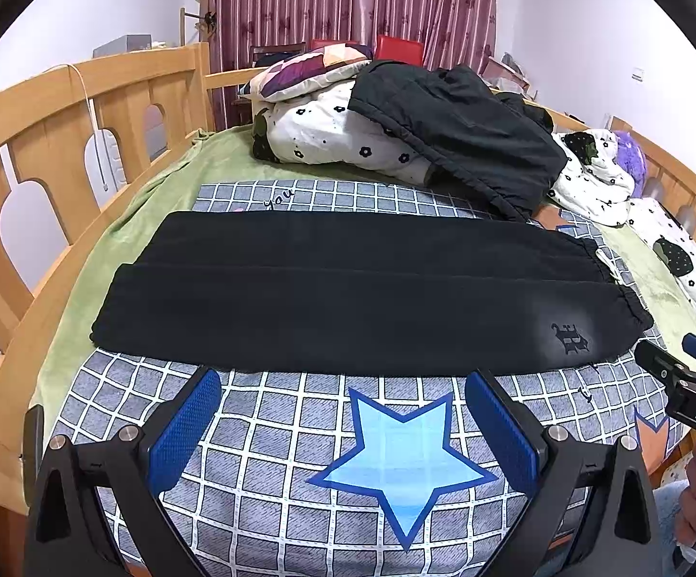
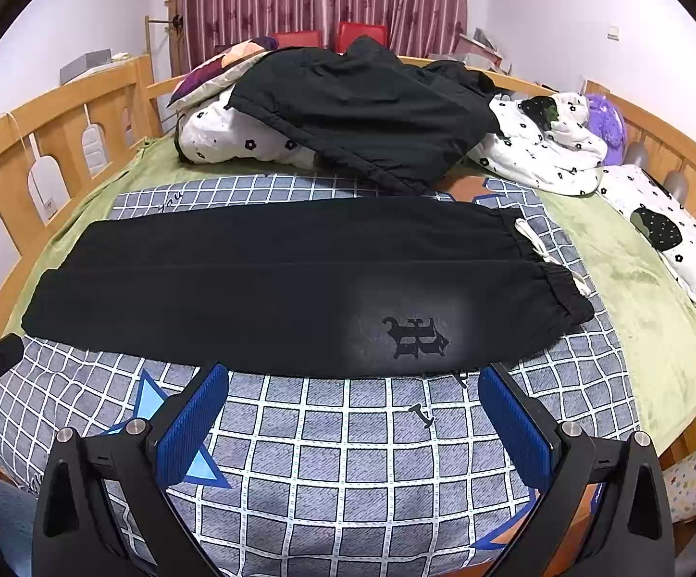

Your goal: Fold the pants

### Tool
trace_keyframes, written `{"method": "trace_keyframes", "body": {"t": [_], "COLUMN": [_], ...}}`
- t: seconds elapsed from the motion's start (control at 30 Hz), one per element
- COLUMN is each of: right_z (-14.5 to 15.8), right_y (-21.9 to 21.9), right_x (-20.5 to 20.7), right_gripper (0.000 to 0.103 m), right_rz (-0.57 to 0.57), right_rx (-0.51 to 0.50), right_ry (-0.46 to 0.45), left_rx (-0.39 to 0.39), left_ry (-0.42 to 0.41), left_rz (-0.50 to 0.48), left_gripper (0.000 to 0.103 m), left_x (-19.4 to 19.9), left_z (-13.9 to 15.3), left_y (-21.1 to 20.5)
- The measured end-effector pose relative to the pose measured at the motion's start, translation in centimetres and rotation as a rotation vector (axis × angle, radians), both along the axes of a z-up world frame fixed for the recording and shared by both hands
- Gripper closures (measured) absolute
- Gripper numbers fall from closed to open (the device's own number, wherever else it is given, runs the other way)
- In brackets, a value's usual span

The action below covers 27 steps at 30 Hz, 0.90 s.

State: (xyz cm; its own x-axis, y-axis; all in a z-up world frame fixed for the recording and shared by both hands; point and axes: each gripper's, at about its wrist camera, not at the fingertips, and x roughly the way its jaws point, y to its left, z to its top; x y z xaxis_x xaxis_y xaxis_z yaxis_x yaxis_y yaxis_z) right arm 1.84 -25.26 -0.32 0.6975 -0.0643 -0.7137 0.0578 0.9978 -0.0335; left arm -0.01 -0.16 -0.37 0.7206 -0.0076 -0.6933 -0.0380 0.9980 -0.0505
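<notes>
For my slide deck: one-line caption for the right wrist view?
Open right gripper above checked sheet, facing black pants laid flat, legs stacked, on the bed.

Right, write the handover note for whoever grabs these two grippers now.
Left hand-held gripper: open, empty, hovering at the pants' near edge.
Right hand-held gripper: open, empty, near the logo.
Black pants: flat across the checked blanket, legs laid side by side, waistband to the right, cuffs left.
Done: spread and smoothed. Left: every fold.
Ignore the other dark garment on the bedding behind.
</notes>
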Motion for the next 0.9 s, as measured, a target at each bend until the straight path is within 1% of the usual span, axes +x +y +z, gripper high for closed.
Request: {"method": "trace_keyframes", "body": {"t": [0.9], "right_z": [0.12], "right_y": [-0.20], "right_x": [0.01], "right_gripper": [0.001], "right_rz": [-0.002], "right_rx": [0.004], "right_ry": [-0.001], "left_rx": [0.006], "left_ry": [0.000], "left_rz": [0.002], "left_gripper": [0.001], "left_x": [0.03], "left_z": [0.12], "left_y": [-0.22]}}
